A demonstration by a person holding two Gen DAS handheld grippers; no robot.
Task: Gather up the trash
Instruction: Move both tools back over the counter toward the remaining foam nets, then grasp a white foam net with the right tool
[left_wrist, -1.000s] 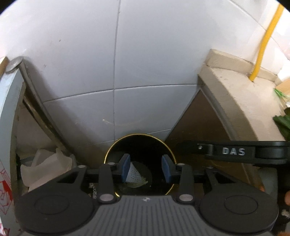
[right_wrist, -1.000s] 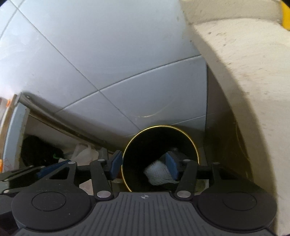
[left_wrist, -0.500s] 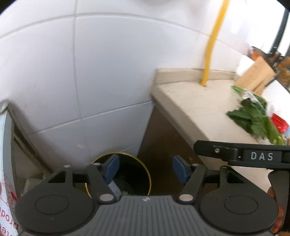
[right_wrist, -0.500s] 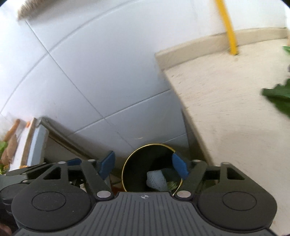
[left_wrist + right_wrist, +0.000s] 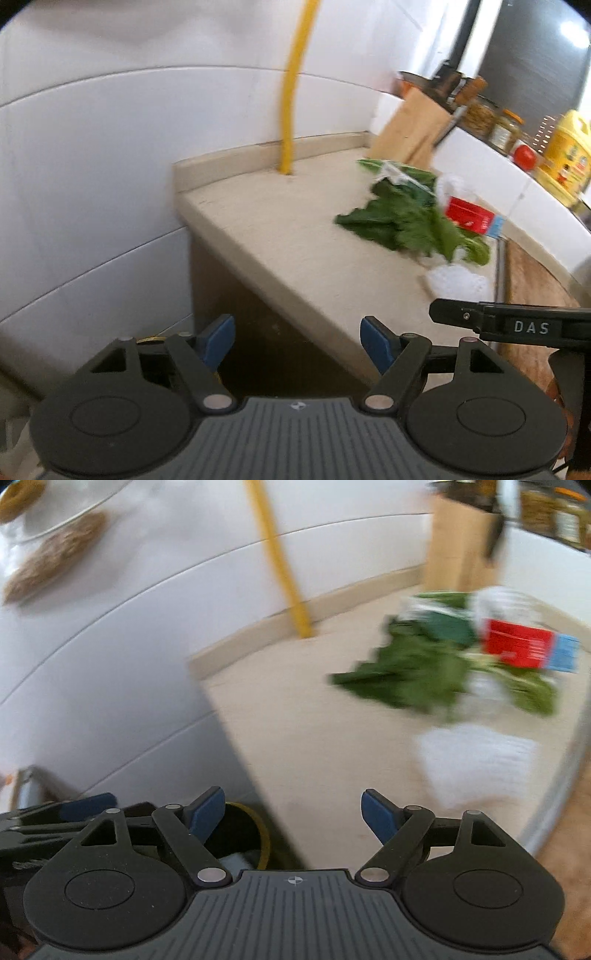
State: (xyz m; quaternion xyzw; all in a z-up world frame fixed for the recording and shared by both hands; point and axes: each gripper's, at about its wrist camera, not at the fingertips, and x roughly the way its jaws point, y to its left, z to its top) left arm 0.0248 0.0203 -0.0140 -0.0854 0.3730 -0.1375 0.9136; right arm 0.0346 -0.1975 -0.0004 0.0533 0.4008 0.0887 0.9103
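Observation:
A black trash bin with a gold rim [image 5: 247,834] stands on the floor beside the counter, low in the right wrist view, with pale trash inside; only a sliver of its rim [image 5: 149,339] shows in the left wrist view. My left gripper [image 5: 297,339] hangs over the counter's corner, jaws opening, nothing between them. My right gripper [image 5: 293,816] is above the counter edge, jaws opening and empty too. On the beige counter [image 5: 295,236] lie leafy greens [image 5: 402,218], a red packet [image 5: 469,218] and a crumpled white wrapper [image 5: 454,280]. The same greens [image 5: 417,675], packet [image 5: 517,646] and wrapper [image 5: 476,764] appear blurred in the right wrist view.
A yellow pipe [image 5: 291,96] runs up the white tiled wall behind the counter. A wooden board [image 5: 410,125] leans at the back. Jars and a yellow bottle [image 5: 565,155] stand on a ledge to the right. A wooden cutting board [image 5: 535,280] lies at the counter's right.
Both grippers rose from over the bin and swung right toward the counter, their jaws spreading wider. The trash pieces seen between the fingers earlier now lie in the bin.

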